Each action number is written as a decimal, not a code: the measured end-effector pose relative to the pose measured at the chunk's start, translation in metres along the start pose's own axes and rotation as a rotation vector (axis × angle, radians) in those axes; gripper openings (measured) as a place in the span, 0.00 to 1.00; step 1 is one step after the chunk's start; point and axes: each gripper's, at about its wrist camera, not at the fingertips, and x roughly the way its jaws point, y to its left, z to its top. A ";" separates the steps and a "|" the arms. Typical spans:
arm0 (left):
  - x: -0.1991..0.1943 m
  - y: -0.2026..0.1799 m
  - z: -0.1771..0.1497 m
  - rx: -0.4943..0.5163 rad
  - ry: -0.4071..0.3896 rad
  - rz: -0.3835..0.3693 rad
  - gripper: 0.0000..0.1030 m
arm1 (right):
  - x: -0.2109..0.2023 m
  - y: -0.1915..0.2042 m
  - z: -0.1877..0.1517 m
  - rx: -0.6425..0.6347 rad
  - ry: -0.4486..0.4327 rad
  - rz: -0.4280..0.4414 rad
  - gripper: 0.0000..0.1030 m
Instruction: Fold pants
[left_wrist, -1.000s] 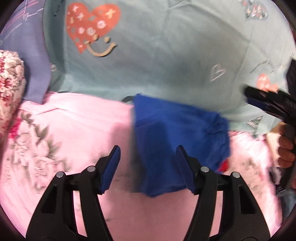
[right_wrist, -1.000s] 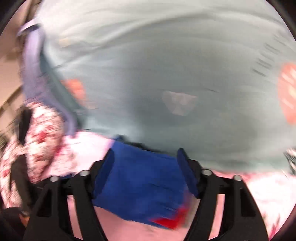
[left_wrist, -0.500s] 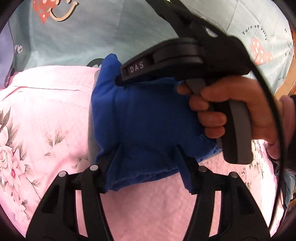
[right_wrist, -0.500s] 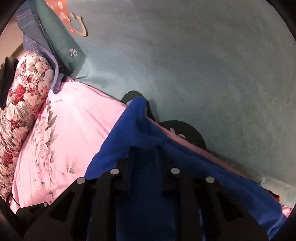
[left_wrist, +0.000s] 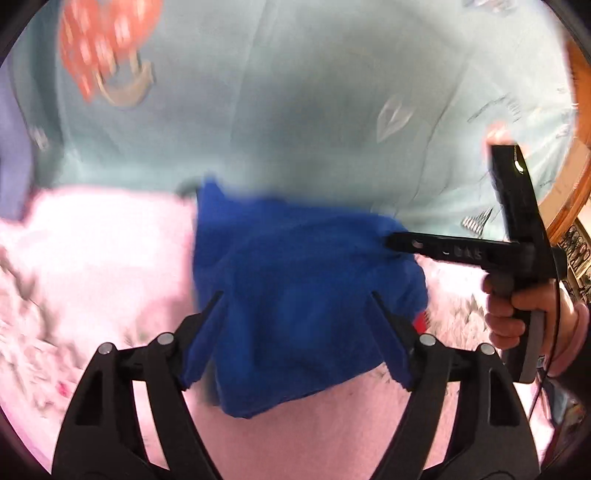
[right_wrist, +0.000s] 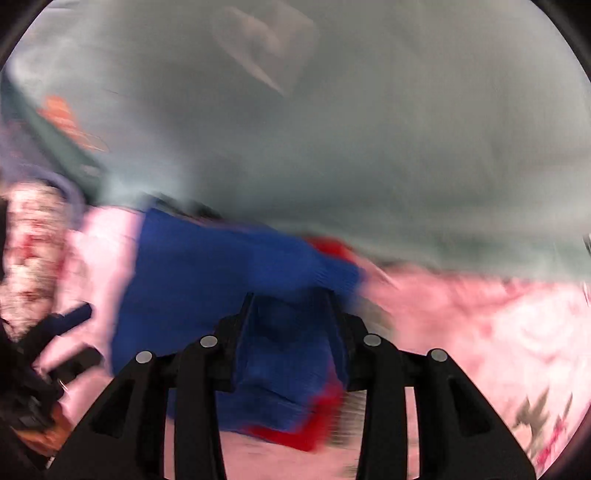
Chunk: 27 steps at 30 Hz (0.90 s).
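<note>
Pants (left_wrist: 295, 302) lie folded on the pink bedspread (left_wrist: 92, 258); left gripper (left_wrist: 297, 328) jaws apart, right gripper (right_wrist: 291, 317), at 3 o'clock, likewise.

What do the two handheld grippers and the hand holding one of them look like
Both grippers are black plastic. The left gripper has angular triangular-cutout arms, silver pivot pins and blue finger pads. The right gripper has a long black body with pale lettering, too blurred to read, a grey pistol handle and a thin black cable. The bare hand gripping it shows a pink cuff.
</note>
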 end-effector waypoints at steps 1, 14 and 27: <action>0.019 0.005 -0.006 -0.004 0.052 0.041 0.74 | 0.004 -0.014 -0.005 0.044 -0.001 0.003 0.66; -0.018 -0.012 0.007 0.056 -0.052 0.079 0.75 | -0.076 0.019 -0.037 -0.001 -0.161 0.179 0.22; 0.000 -0.015 0.020 0.097 0.013 0.140 0.76 | -0.087 -0.024 -0.054 0.101 -0.150 0.176 0.20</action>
